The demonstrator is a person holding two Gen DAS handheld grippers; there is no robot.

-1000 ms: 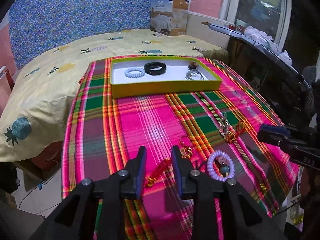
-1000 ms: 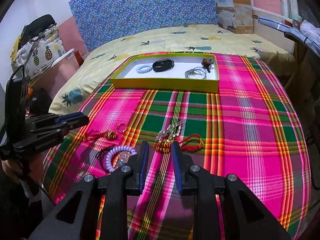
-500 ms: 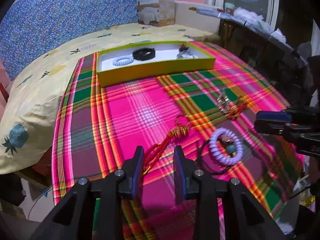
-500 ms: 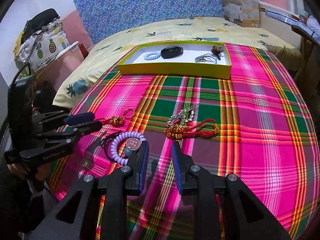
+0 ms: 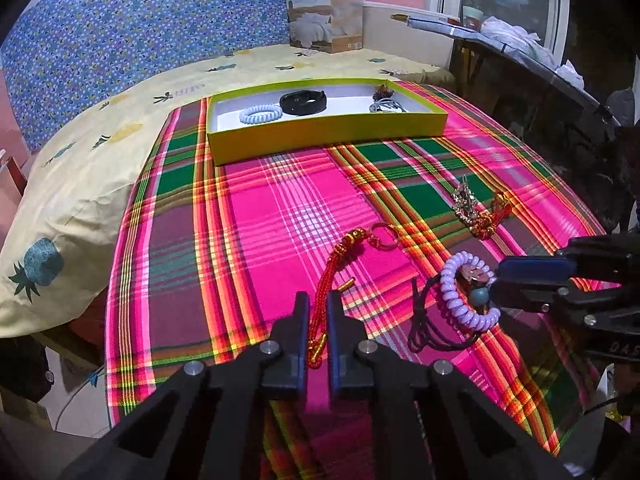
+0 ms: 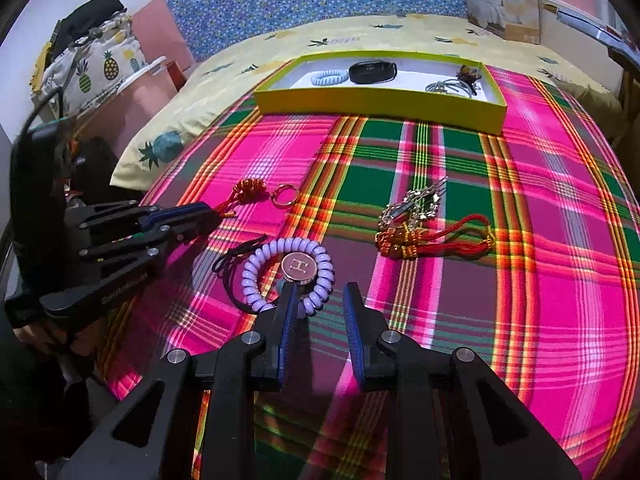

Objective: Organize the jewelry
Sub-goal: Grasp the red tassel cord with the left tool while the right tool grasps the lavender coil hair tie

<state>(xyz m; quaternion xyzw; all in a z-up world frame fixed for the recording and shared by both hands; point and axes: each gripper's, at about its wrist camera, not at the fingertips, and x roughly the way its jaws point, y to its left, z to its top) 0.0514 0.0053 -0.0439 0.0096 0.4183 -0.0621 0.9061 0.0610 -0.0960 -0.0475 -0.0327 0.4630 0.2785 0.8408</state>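
A yellow tray (image 5: 328,134) (image 6: 380,104) at the far end of the plaid cloth holds a pale blue coil band (image 5: 261,114), a black band (image 5: 303,102) and silver rings (image 5: 386,107). My left gripper (image 5: 318,314) is shut on the tassel of a red and gold knot charm (image 5: 340,256) (image 6: 250,190). My right gripper (image 6: 318,300) (image 5: 516,276) is open at the near rim of a lilac coil bracelet (image 6: 288,276) (image 5: 468,288) with a round pendant. A second red tassel with a silver hair clip (image 6: 432,232) (image 5: 476,212) lies to the right.
The plaid cloth (image 5: 296,220) covers a bed with a yellow pineapple sheet (image 5: 80,168). A black cord (image 6: 230,276) lies under the lilac bracelet. A cardboard box (image 5: 326,16) stands at the back. A dark table (image 5: 540,80) is at the right.
My left gripper has closed onto the red tassel. My right gripper has moved forward and down to the lilac bracelet, still open.
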